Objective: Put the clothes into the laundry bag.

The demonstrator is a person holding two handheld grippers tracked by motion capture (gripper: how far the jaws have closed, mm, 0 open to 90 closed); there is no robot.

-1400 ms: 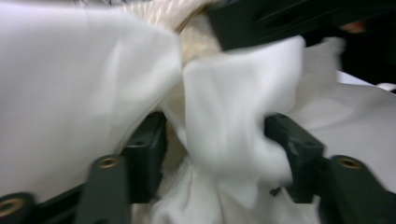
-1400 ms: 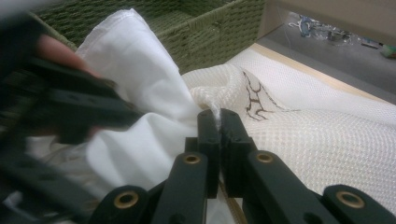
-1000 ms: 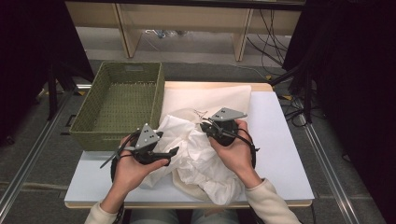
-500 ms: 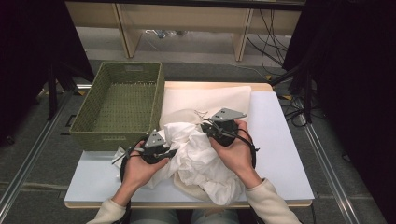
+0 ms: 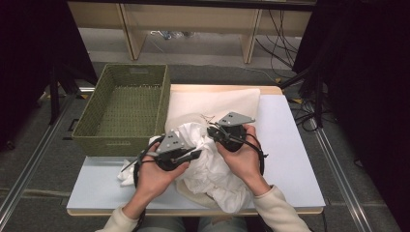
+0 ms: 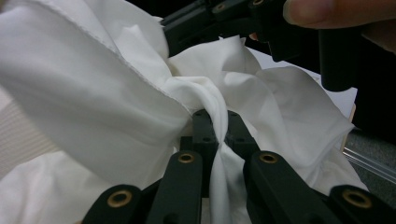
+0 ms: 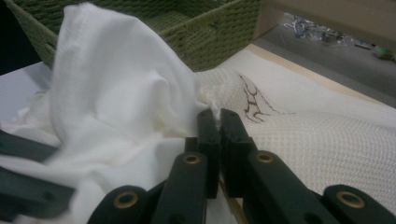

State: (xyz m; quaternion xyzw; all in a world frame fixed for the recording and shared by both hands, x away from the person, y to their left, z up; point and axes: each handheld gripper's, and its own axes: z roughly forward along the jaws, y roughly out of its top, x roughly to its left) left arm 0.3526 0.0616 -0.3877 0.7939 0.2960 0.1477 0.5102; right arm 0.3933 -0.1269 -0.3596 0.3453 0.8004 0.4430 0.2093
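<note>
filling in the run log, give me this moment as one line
left gripper: shut on white cloth | right gripper: shut on white cloth | cloth bunched on table | green basket empty beside

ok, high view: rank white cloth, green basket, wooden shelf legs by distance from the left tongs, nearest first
1. white cloth: pinched in the left tongs, table centre.
2. green basket: just beyond, on the table's left.
3. wooden shelf legs: far back, past the table.
</note>
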